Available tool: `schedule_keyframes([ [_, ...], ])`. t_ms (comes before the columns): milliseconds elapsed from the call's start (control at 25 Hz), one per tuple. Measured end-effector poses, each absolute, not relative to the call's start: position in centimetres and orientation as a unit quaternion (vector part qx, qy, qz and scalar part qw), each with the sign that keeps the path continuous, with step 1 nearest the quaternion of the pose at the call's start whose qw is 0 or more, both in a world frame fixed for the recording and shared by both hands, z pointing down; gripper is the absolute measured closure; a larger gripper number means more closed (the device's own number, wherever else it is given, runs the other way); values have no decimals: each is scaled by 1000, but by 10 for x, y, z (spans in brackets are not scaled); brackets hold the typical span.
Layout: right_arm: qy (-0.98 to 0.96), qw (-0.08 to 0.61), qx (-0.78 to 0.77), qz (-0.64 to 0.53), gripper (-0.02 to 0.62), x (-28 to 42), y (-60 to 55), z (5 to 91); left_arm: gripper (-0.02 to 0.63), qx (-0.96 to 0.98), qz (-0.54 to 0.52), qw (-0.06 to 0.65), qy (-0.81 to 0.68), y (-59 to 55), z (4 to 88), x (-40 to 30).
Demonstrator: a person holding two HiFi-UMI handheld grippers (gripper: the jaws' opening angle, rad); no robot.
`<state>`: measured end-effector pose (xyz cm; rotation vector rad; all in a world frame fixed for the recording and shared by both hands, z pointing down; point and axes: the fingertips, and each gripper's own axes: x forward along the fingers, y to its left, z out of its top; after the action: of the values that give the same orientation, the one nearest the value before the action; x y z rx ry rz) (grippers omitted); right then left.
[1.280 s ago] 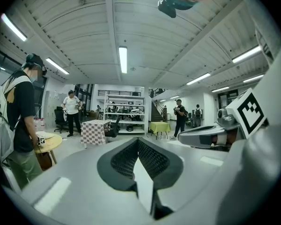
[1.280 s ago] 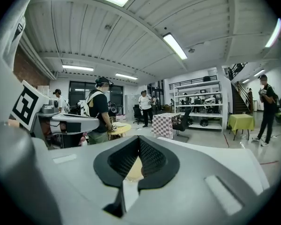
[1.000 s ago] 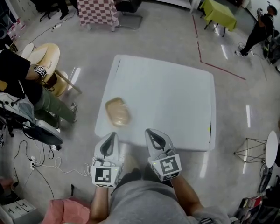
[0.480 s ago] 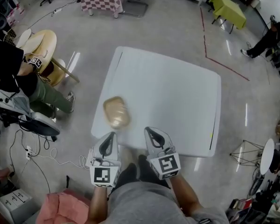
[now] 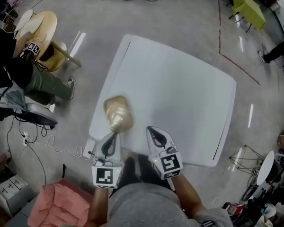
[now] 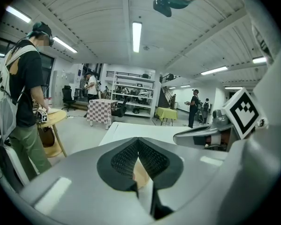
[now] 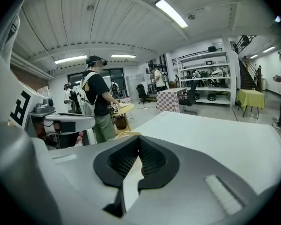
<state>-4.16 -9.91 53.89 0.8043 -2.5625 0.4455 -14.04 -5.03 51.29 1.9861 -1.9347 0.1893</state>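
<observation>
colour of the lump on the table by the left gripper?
Plain tan lump, no pattern. Head view shows it best, on the white table just ahead of the left gripper.

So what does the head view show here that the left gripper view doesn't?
Only the head view: the tan lump in full, on the white table just ahead of the left gripper, plus a pink cloth and loose cables. Only the left gripper view: ceiling lights, shelving, and its own jaws together, empty. Both: that table, the right gripper and a person by a round wooden table.
</observation>
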Motion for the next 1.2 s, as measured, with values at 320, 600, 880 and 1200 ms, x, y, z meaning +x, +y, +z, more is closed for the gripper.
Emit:
schedule_keyframes([
  [320, -915, 229, 270, 192, 591, -53, -117, 575, 597, 687, 77, 219, -689, -66, 547, -145],
  [600, -908, 244, 261, 220, 591, -54, -124, 601, 597, 679, 88, 237, -689, -72, 568, -146],
  [880, -895, 243, 234, 293, 518, -58, -126, 620, 597, 671, 91, 244, -694, -76, 572, -146],
  [1200, -874, 242, 189, 377, 363, -71, -119, 640, 597, 662, 96, 249, -700, -77, 576, -152],
])
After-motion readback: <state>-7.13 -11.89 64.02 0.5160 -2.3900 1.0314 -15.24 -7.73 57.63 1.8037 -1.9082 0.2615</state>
